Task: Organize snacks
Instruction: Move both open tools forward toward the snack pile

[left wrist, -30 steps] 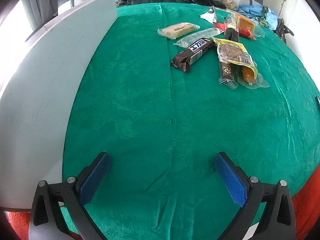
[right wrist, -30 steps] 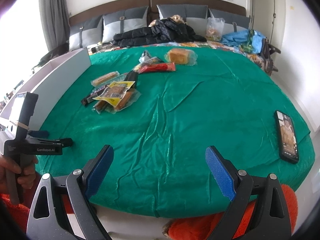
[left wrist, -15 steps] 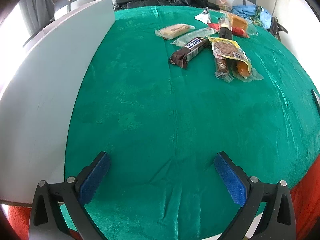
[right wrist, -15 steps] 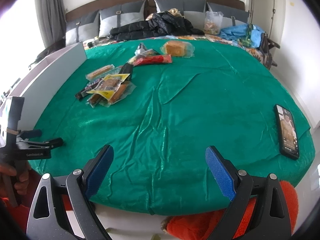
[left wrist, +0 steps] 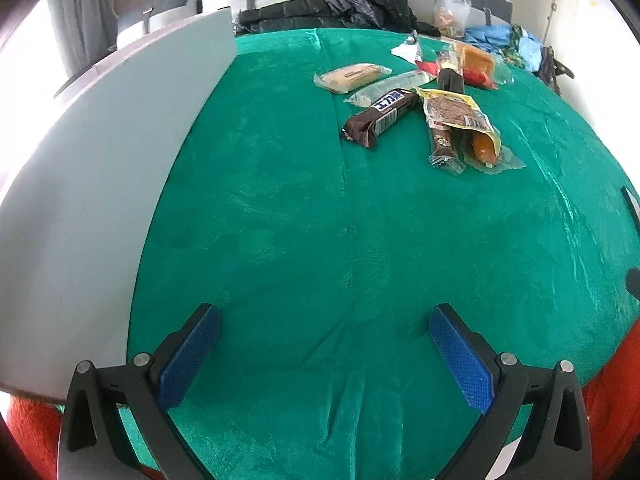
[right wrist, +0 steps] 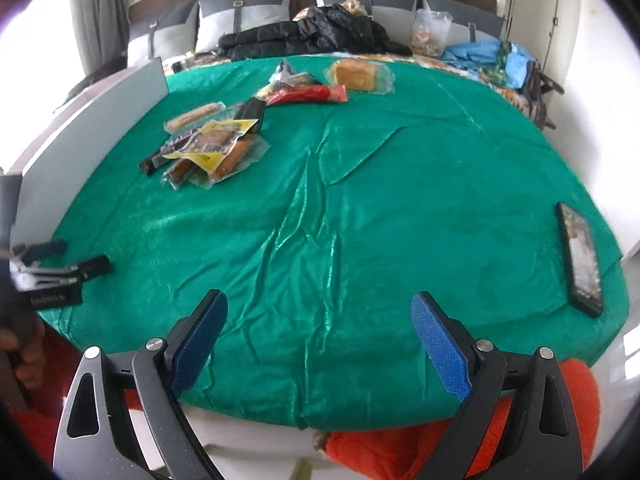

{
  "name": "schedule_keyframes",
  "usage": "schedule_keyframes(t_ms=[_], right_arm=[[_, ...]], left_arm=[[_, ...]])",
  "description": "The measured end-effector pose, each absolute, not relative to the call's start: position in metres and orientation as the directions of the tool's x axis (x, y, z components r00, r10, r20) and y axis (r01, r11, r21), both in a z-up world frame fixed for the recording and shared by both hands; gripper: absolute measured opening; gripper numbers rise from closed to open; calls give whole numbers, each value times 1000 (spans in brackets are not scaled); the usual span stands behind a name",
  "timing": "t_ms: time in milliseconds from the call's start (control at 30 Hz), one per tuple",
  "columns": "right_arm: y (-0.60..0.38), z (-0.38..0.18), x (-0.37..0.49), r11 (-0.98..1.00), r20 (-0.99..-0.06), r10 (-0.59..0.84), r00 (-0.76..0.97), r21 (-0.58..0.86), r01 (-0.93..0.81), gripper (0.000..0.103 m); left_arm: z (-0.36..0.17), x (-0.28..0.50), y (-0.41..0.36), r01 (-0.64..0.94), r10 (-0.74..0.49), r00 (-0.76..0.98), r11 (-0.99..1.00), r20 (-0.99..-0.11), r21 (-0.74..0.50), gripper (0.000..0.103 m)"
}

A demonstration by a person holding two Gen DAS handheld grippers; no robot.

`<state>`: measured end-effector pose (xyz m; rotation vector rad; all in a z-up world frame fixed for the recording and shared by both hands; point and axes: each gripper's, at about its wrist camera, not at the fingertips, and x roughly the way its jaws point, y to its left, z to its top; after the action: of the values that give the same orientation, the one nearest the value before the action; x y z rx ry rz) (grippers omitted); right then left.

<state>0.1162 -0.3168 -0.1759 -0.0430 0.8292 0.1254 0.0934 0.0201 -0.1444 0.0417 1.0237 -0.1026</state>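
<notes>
Snacks heaped on the far left of the green cloth, both grippers empty

Snacks in wrappers are seen clustered on the far left part of a green velvet cloth (right wrist: 360, 200) spread over a flat surface; whether it is a bed or a desk cannot be told. Within the heap, a dark brown chocolate bar with a white label (left wrist: 380, 117) lies nearest the left side, with a pale beige wafer pack (left wrist: 352, 76) just beyond it. A yellow-edged pouch of brown dried meat (left wrist: 456, 114) rests across a slim brown stick pack (left wrist: 442, 146) and an orange sausage in clear film (left wrist: 482, 148). Farther back, a red packet (right wrist: 308, 94) and a clear-wrapped orange-yellow cake (right wrist: 358, 76) are placed close together.

The left hand-held gripper (left wrist: 324, 354) is held low over the near edge of the cloth, beside an upright grey board (left wrist: 100, 184), with its blue-padded jaws spread wide and nothing between them. The right hand-held gripper (right wrist: 320, 340) is likewise released, its blue pads wide apart over bare cloth, pointed toward the middle, well apart from the snacks. A black smartphone (right wrist: 580, 258) lies at the right edge of the cloth. From the right wrist view, the left gripper's black body is seen at the far left, gripped by a hand (right wrist: 24, 356).
</notes>
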Motion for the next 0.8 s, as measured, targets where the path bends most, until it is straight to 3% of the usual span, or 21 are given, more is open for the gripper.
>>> schedule_keyframes(t_ms=[233,800], right_arm=[[-350,-189,132,995,-773,67,631,100,17,95],[-329,-202,142,993,-792,109,600,66,-93,95]], left_arm=[[-144,94,23,125,-76,526,992,-847,-12,103],[-144,96,21,119,-72,521,993,-851,-11,103]])
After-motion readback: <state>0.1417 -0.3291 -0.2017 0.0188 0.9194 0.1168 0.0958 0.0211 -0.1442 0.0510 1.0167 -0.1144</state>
